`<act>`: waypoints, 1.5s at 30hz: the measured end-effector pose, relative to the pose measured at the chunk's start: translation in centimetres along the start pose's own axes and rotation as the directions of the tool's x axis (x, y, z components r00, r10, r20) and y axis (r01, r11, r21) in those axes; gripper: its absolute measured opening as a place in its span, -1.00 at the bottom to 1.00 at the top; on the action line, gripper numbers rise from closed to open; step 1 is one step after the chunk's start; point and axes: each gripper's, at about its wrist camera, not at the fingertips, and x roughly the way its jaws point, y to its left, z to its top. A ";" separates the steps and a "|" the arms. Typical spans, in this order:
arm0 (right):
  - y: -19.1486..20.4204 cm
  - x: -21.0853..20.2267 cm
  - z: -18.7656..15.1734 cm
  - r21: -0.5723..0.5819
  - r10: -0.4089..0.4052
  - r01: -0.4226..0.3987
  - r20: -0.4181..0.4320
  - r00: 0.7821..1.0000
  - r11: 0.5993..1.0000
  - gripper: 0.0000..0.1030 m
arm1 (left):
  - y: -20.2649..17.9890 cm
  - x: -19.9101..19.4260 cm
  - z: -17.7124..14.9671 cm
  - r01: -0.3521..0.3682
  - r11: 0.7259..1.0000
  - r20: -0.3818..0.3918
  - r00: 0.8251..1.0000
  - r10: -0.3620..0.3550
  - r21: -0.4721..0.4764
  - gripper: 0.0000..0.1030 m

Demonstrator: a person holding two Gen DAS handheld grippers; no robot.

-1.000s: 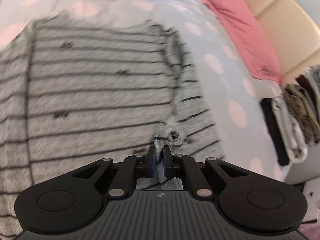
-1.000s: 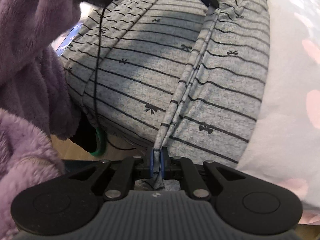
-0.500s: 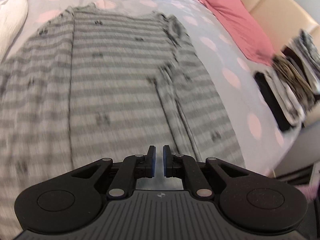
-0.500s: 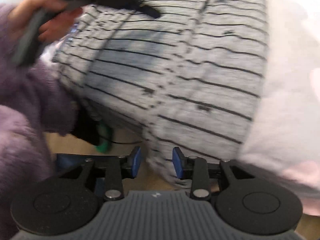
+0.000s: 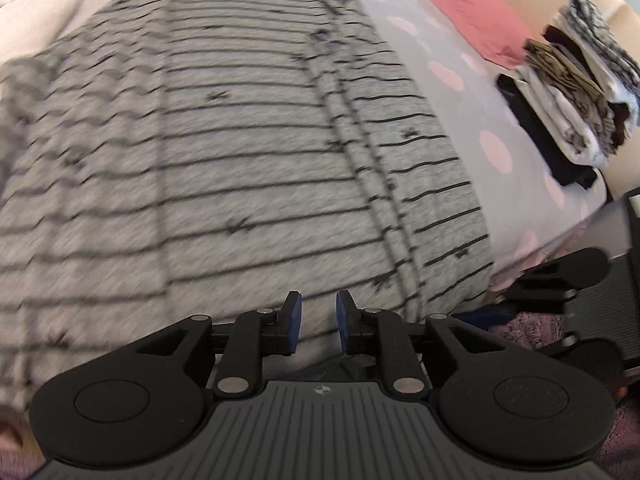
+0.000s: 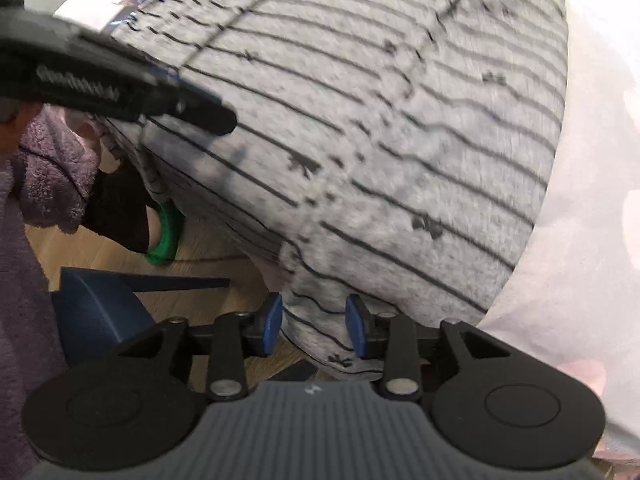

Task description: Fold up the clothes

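**Over the bed edge, both grippers loose above the striped top**

Across most of the left wrist frame lies my grey striped top [image 5: 256,152], spread flat on the dotted bedspread [image 5: 448,76] with its sleeve folded in along the right side. My left gripper [image 5: 318,320] points steeply down over the hem at the bottom centre; its jaws have just been opening to a narrow gap, and nothing sits between the blue pads. At the upper right of that frame a stack of folded clothes [image 5: 568,92] rests on the bed beside a pink pillow [image 5: 460,0].

From the right wrist view, my right gripper [image 6: 314,326] also tilts steeply down at the bed's edge. Its jaws have just been opening and stand moderately apart, with the hem corner of the top [image 6: 360,140] hanging between them; whether a pad touches it I cannot tell. My other tool crosses the upper left, above my purple fleece sleeve [image 6: 48,176] and the wooden floor [image 6: 100,248].
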 end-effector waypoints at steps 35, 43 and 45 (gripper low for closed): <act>9.6 -1.2 9.2 -0.263 0.023 0.018 0.149 0.989 0.965 0.28 | 14.6 -5.2 -7.6 -0.310 0.867 0.068 0.929 0.363 -0.390 -0.23; 10.2 -0.7 9.5 -0.276 0.034 0.005 0.139 0.990 0.961 0.28 | 14.0 -5.8 -7.7 -0.270 0.894 0.092 0.943 0.321 -0.359 -0.84; 10.2 -0.7 9.4 -0.275 0.036 0.004 0.138 0.990 0.961 0.28 | 13.6 -6.5 -7.7 -0.258 0.898 0.106 0.944 0.314 -0.357 -0.87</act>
